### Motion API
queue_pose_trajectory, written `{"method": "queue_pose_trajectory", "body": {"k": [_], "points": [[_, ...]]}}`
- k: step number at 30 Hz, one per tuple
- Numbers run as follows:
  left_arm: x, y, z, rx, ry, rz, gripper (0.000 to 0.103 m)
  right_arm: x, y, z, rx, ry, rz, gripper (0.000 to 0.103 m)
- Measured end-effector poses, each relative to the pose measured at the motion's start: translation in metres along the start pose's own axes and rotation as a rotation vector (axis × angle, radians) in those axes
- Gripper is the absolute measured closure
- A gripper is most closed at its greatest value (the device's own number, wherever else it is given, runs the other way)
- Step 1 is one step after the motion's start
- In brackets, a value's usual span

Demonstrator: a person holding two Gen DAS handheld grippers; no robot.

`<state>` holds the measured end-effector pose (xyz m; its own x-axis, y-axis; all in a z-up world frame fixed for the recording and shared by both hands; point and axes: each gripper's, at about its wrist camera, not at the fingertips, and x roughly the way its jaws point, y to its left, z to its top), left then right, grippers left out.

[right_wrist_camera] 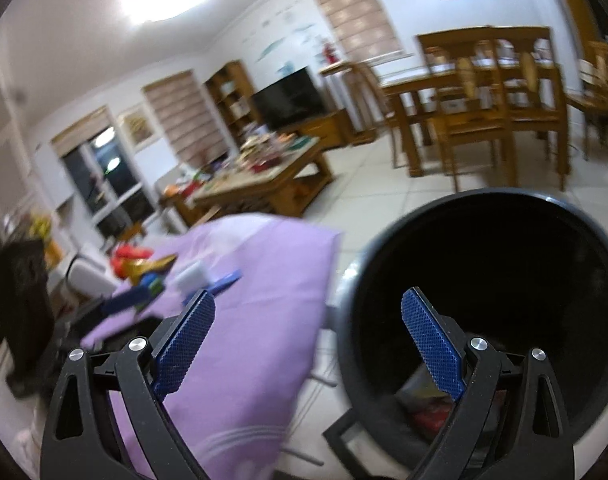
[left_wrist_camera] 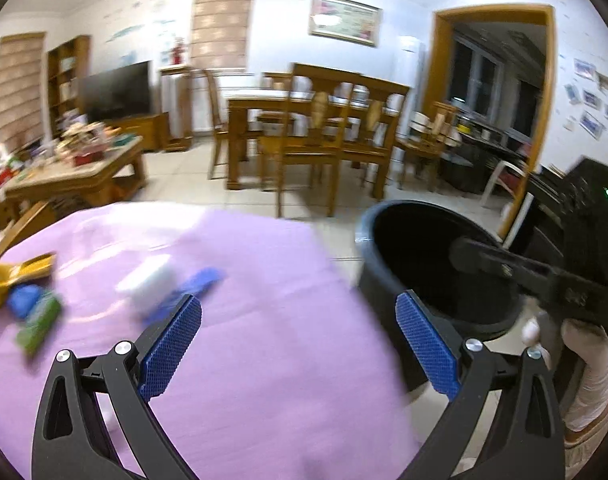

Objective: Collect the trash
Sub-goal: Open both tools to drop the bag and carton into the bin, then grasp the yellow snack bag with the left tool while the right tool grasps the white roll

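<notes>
Purple cloth [left_wrist_camera: 240, 320] covers the surface in the foreground, with pale floor tiles [left_wrist_camera: 176, 176] beyond it. Beside the cloth's right edge stands a dark round bin [right_wrist_camera: 484, 248], its mouth open upward. At the bottom of the bin, seen from the right wrist, lie a few pieces of trash [right_wrist_camera: 428, 412] (blurred; a red scrap and a paler wrapper can be made out, nothing finer).

On the far left part of the cloth the remaining trash lies in a loose cluster: a gold wrapper [left_wrist_camera: 16, 276], a blue crumpled piece [left_wrist_camera: 24, 300], a green packet [left_wrist_camera: 40, 326], a white block [left_wrist_camera: 150, 286] and a blue strip [left_wrist_camera: 196, 280] just beside the block.

Left tongs [left_wrist_camera: 298, 344] stand wide apart with nothing between the blue pads, above the cloth's right portion near the bin. Right tongs [right_wrist_camera: 308, 340] also stand wide apart and empty, one pad over the cloth, the other over the bin's mouth. A gloved hand [left_wrist_camera: 584, 364] grips the right tool.

Background: a cluttered wooden coffee table [left_wrist_camera: 80, 176], a dark television [left_wrist_camera: 116, 90], a wooden dining table with chairs [left_wrist_camera: 316, 120], a bookshelf [left_wrist_camera: 66, 76], and a framed picture [left_wrist_camera: 344, 20].
</notes>
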<state>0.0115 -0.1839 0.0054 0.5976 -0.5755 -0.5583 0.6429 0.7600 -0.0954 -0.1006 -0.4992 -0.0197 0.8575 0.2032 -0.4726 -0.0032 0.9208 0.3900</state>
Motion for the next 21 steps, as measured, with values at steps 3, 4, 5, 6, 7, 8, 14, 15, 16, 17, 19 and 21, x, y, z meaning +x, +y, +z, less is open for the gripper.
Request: {"method": "queue_pose_trajectory", "body": {"k": [3,4,5,6,7,8,14,15,16,17,19,21], "points": [[-0.015,0.045,-0.002,-0.053,-0.010,0.064,0.006,0.023,0.034,-0.003,-0.031,0.035,0.043,0.010],[-0.021,0.066,-0.003,-0.076,-0.017,0.097,0.006,0.032,0.047,-0.004,-0.044,0.046,0.055,0.010],[-0.026,0.081,-0.003,-0.093,-0.022,0.121,0.006,0.037,0.054,-0.002,-0.051,0.053,0.060,0.010],[-0.030,0.096,-0.002,-0.110,-0.027,0.146,0.006,0.045,0.063,-0.001,-0.061,0.063,0.069,0.010],[-0.033,0.112,-0.002,-0.127,-0.030,0.170,0.006,0.054,0.074,-0.001,-0.073,0.073,0.078,0.010],[-0.036,0.135,-0.002,-0.150,-0.029,0.208,0.005,0.060,0.082,0.000,-0.083,0.078,0.081,0.010],[-0.030,0.225,-0.002,-0.175,0.018,0.330,0.005,0.108,0.124,0.009,-0.146,0.118,0.113,0.010],[-0.028,0.238,-0.003,-0.171,0.031,0.339,0.006,0.116,0.129,0.011,-0.159,0.128,0.115,0.008],[-0.024,0.247,-0.002,-0.165,0.043,0.342,0.006,0.125,0.131,0.012,-0.172,0.138,0.115,0.007],[-0.019,0.259,0.000,-0.152,0.059,0.336,0.006,0.136,0.138,0.014,-0.189,0.150,0.115,0.007],[-0.011,0.274,0.004,-0.126,0.084,0.323,0.006,0.155,0.148,0.018,-0.206,0.188,0.123,0.007],[-0.002,0.286,0.008,-0.085,0.109,0.292,0.006,0.175,0.161,0.020,-0.245,0.204,0.121,0.007]]}}
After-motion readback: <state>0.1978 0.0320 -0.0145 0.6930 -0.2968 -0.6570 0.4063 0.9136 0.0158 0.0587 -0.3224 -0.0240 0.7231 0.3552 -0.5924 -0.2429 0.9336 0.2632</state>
